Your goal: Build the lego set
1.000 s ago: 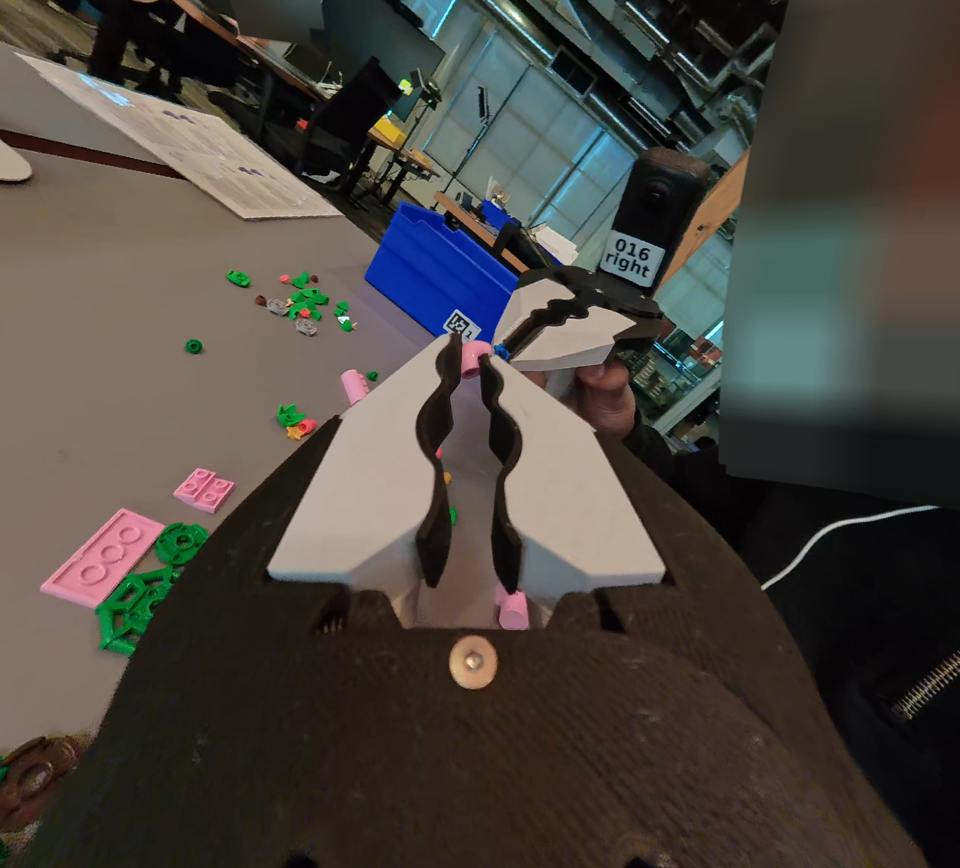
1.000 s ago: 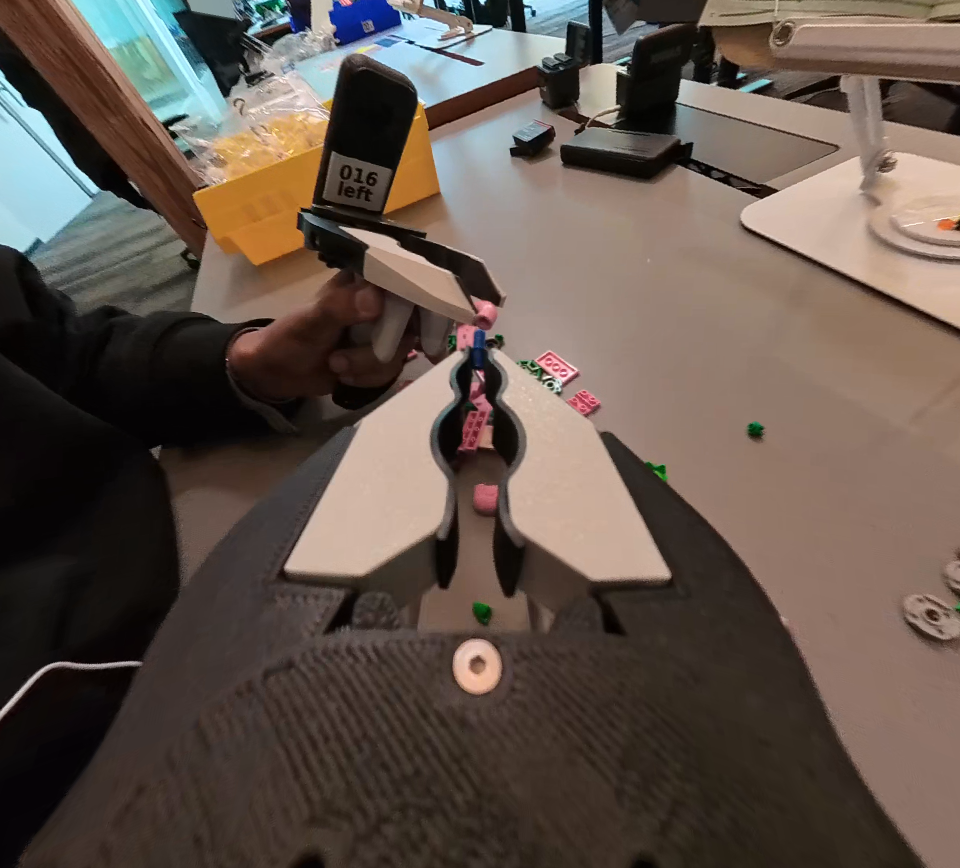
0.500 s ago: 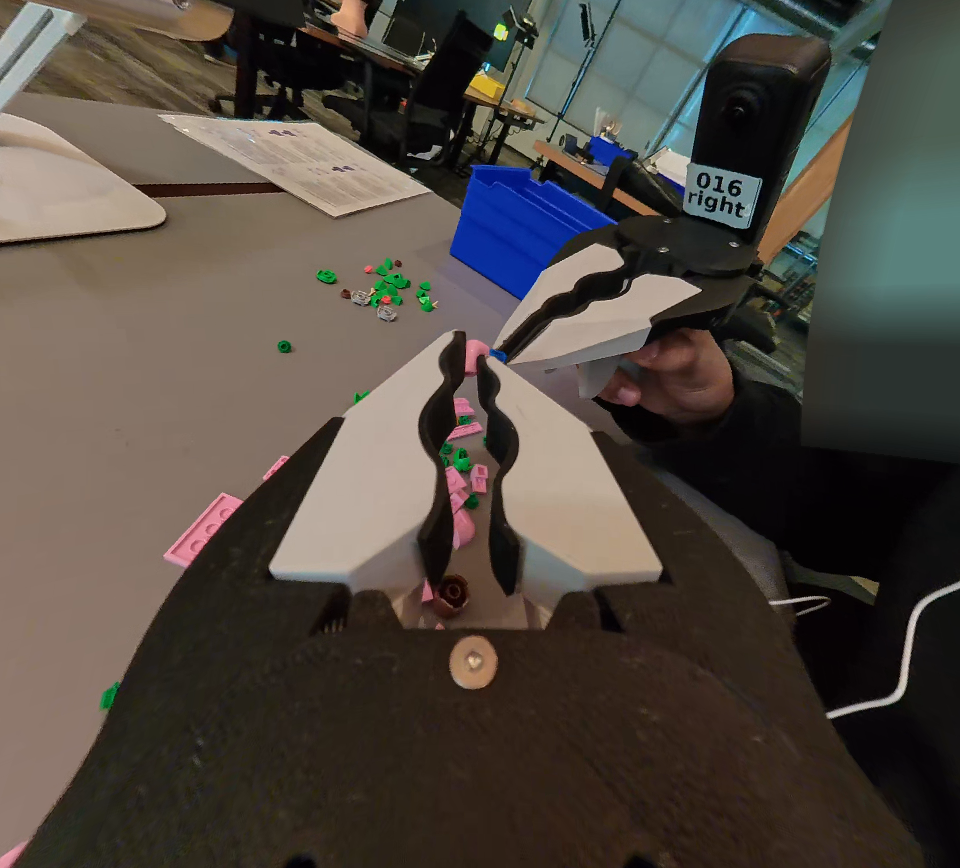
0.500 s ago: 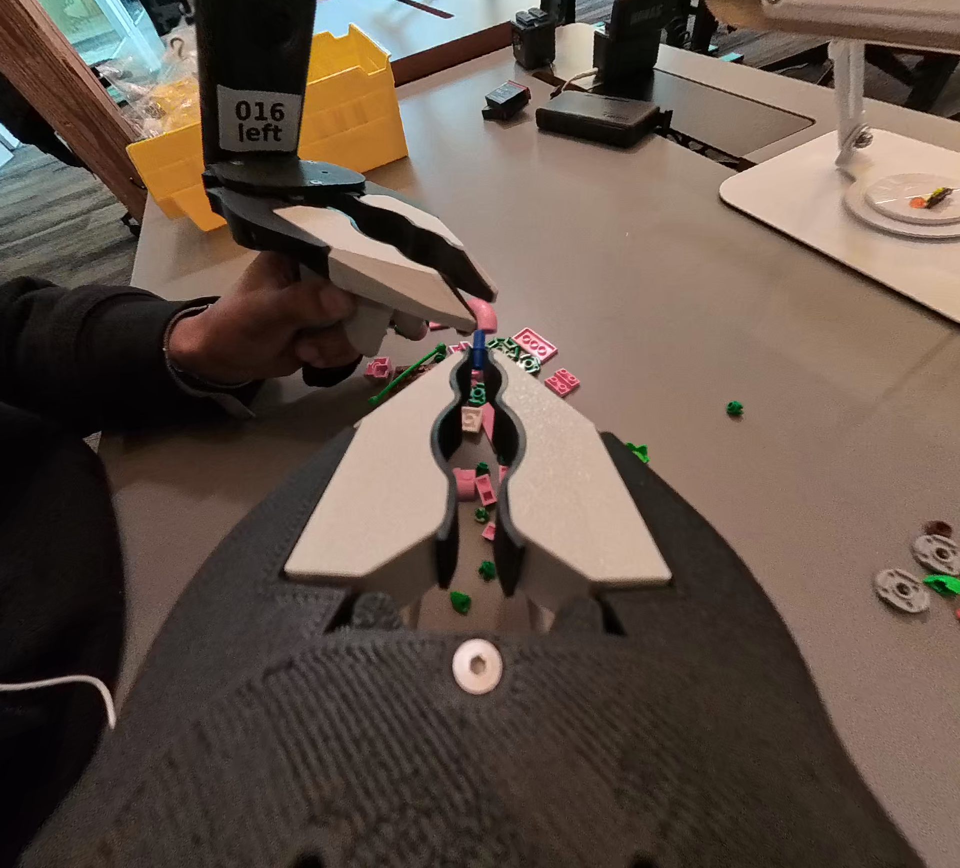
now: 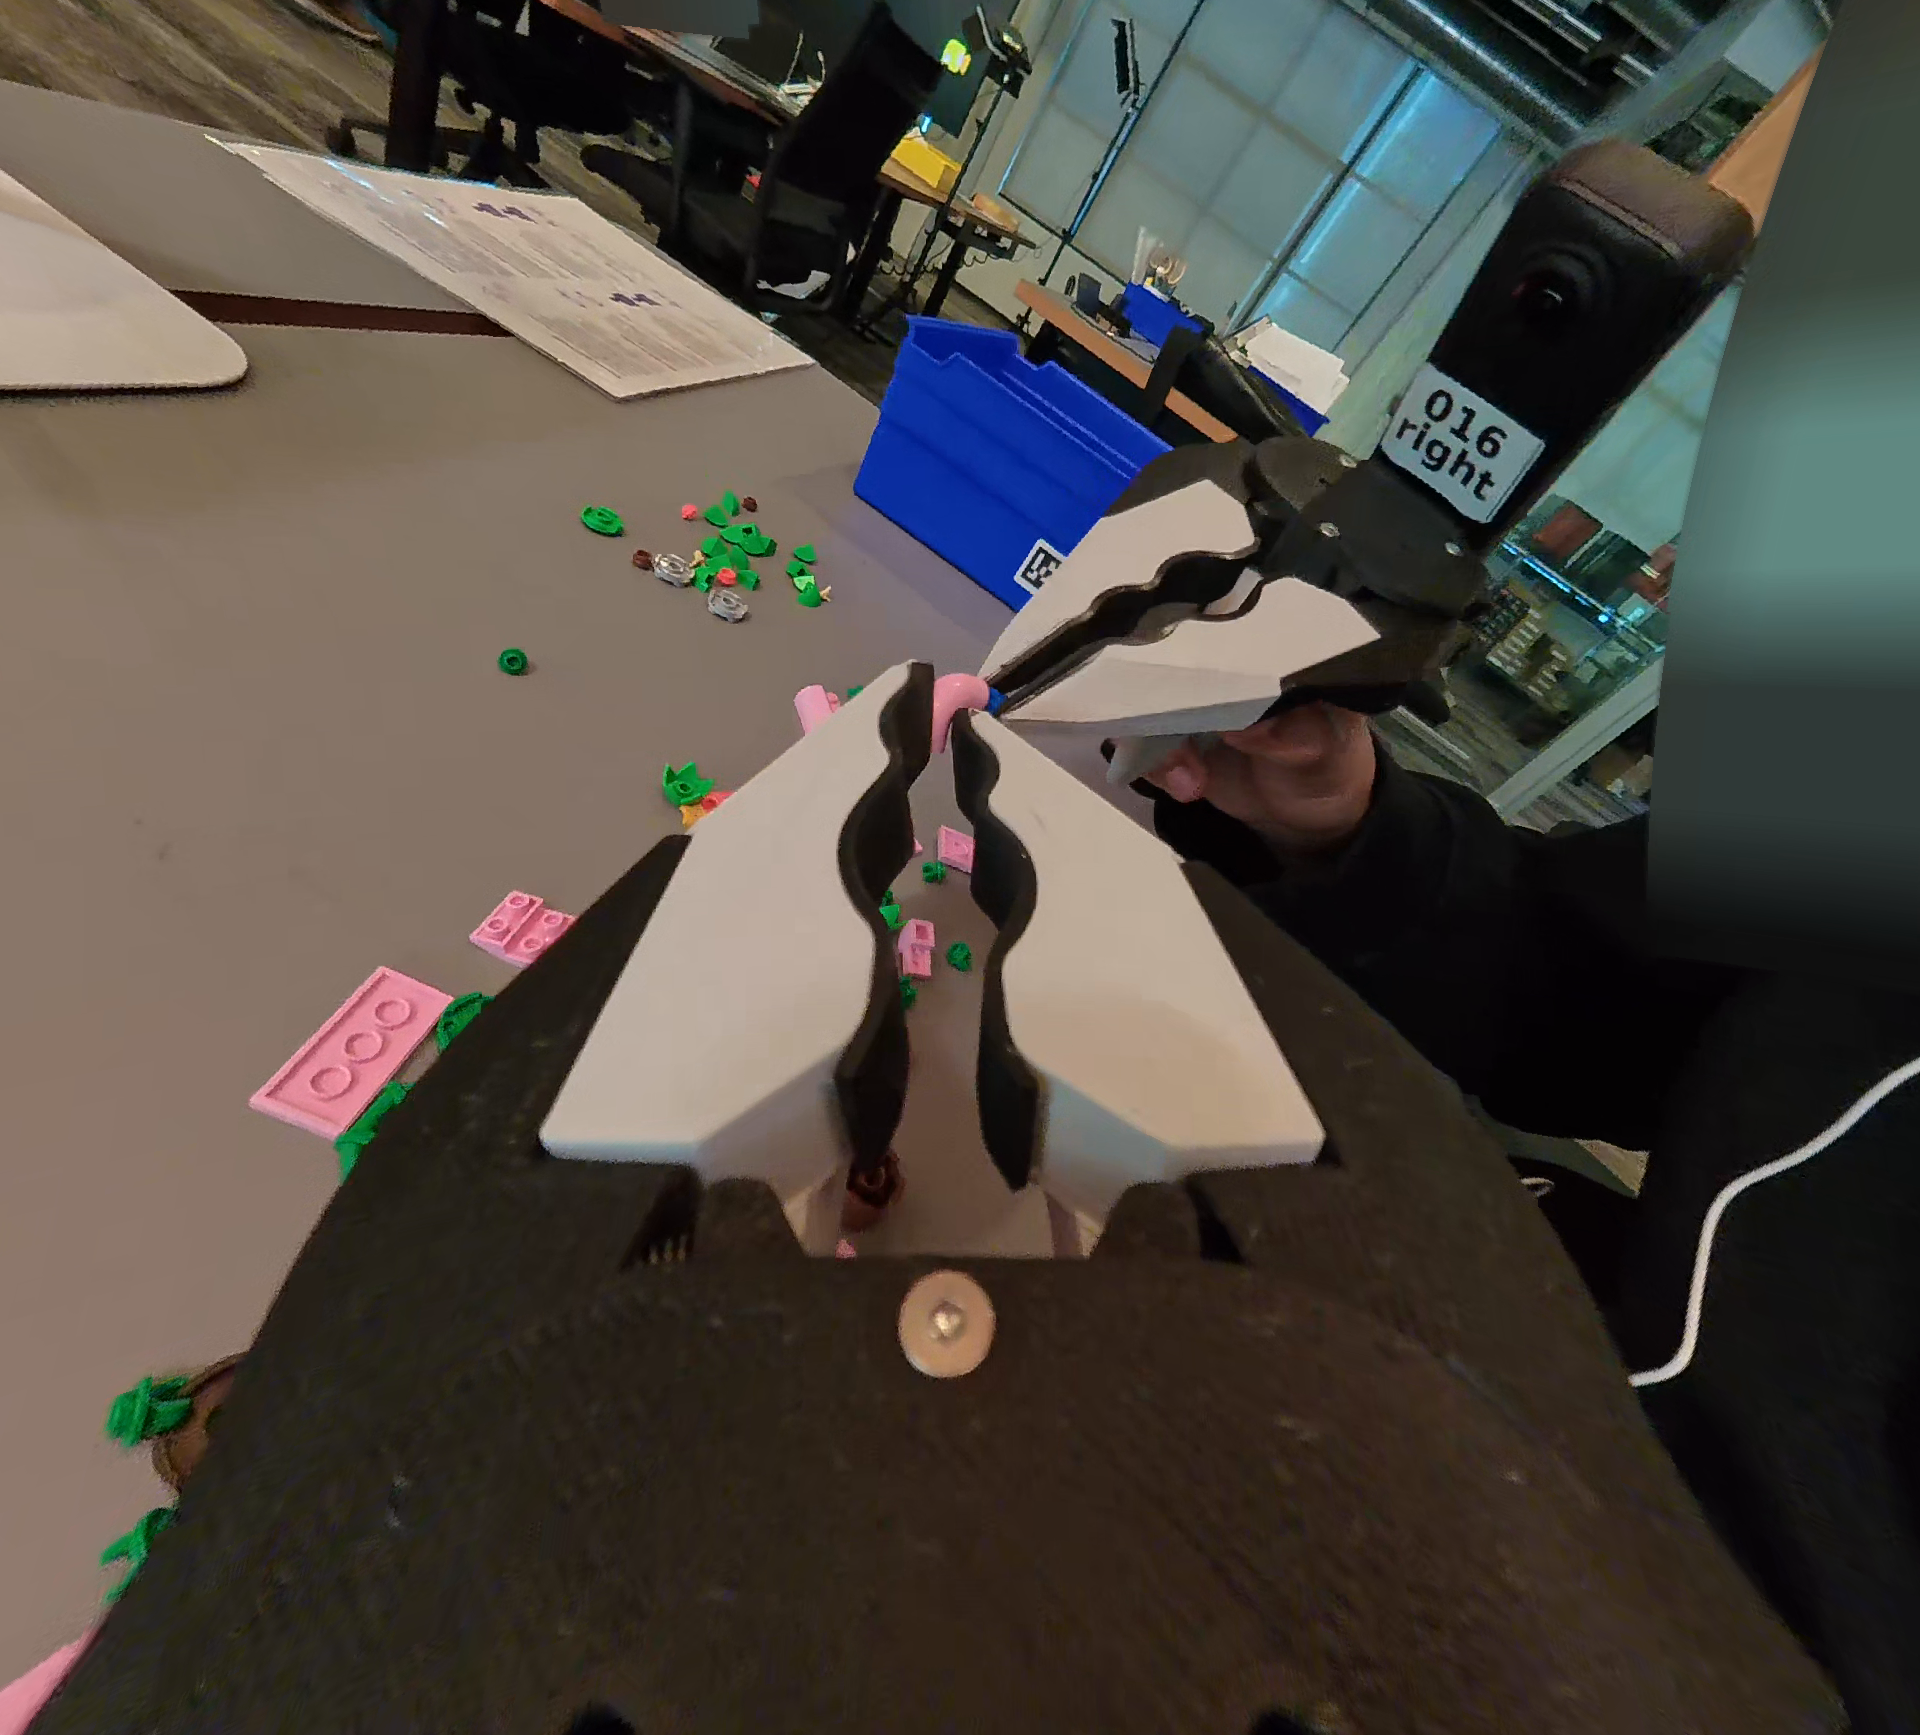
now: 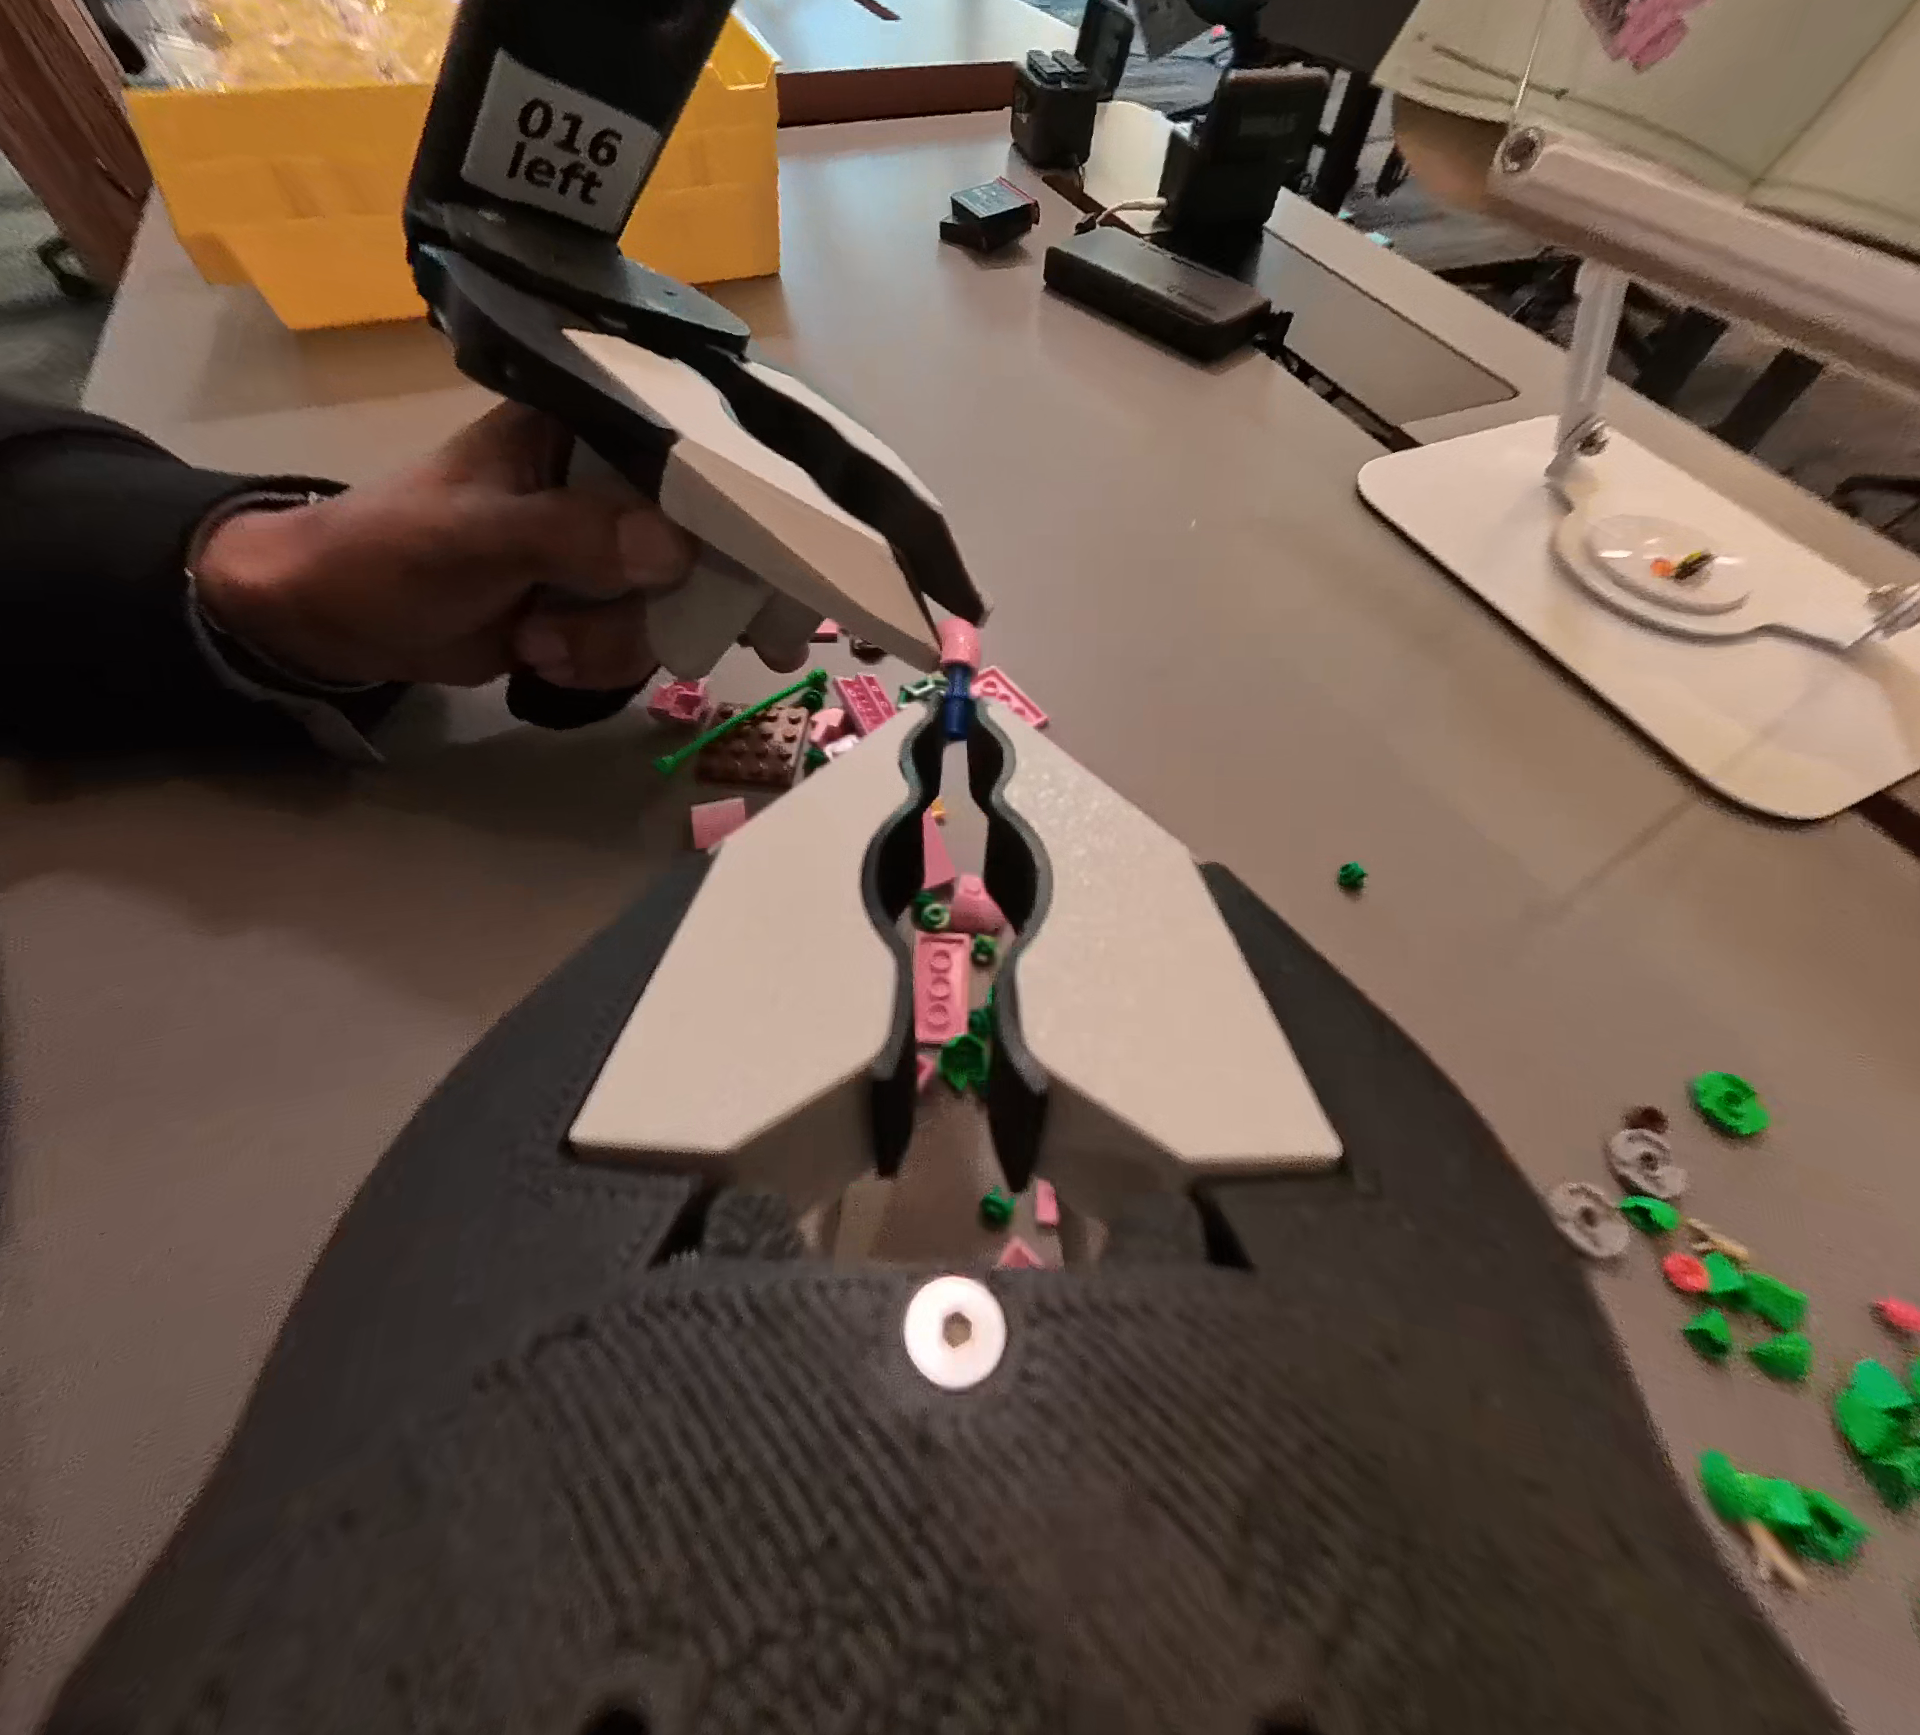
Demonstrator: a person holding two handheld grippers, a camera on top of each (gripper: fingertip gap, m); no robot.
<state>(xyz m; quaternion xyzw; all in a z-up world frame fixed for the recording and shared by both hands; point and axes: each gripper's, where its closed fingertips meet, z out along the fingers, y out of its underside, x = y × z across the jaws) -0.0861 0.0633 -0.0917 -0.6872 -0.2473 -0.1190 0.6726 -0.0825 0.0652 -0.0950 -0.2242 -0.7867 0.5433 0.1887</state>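
My left gripper [image 5: 948, 706] is shut on a small pink round piece [image 5: 954, 694], held above the grey table. My right gripper [image 6: 954, 721] is shut on a small blue pin [image 6: 955, 706]. The two tips meet in the air: the blue pin touches the end of the pink piece [image 6: 960, 643]. The right gripper shows in the left wrist view [image 5: 1003, 693], the left gripper in the right wrist view [image 6: 951, 636]. Loose pink plates [image 5: 351, 1049] [image 6: 940, 987], a brown plate [image 6: 756, 743] and green pieces [image 5: 740, 542] lie on the table below.
A blue bin [image 5: 987, 470] stands at the table's far edge, a yellow bin [image 6: 312, 158] at the other side. A white stand base [image 6: 1621, 605] and an instruction sheet [image 5: 540, 272] lie on the table. Black devices [image 6: 1153, 293] sit behind. Green and grey pieces [image 6: 1766, 1290] are scattered at the right. The grippers are tip to tip, or close to it.
Both grippers stayed tip to tip and moved together above the table, tilting. The pink piece and blue pin are still held and now touch end to end.
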